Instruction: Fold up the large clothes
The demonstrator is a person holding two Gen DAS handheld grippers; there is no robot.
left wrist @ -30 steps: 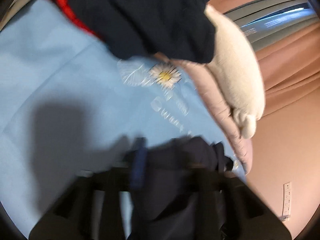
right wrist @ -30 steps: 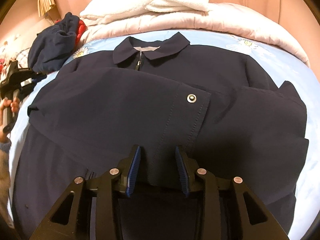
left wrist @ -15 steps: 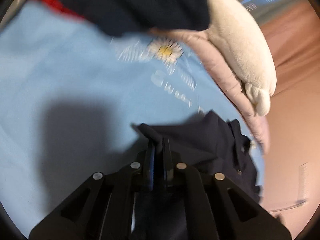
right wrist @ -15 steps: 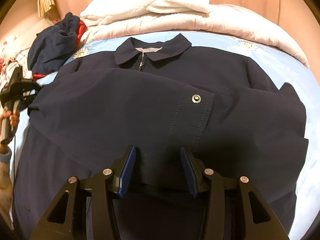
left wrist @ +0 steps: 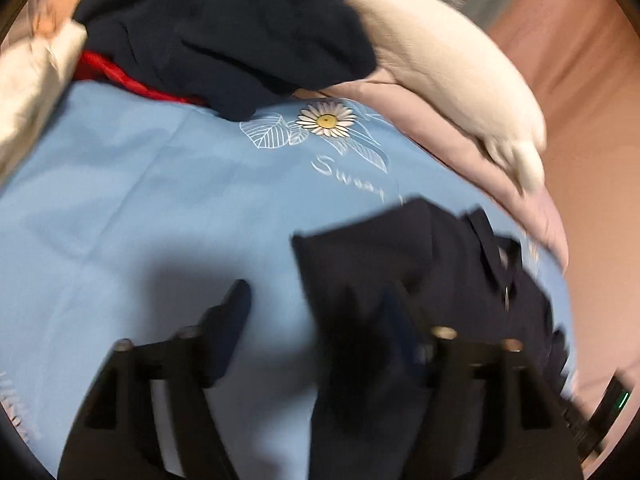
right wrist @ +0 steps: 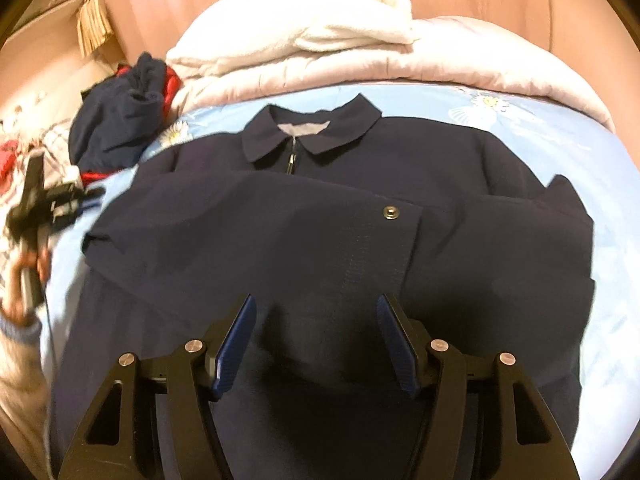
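Two tools stand released over a navy jacket lying face-up on the blue bed sheet, collar toward the folded blankets; both sleeves are folded across its chest, one cuff showing a metal snap; the right tool hovers above the lower front, jaws just opened, nothing gripped; the left tool, blurred, has also just opened, the jacket's folded edge lying between its fingers unpinched; a dark bundle of clothes sits beyond.

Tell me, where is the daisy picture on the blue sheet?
In the left wrist view, the daisy sits on the blue sheet, just below the dark clothes pile.
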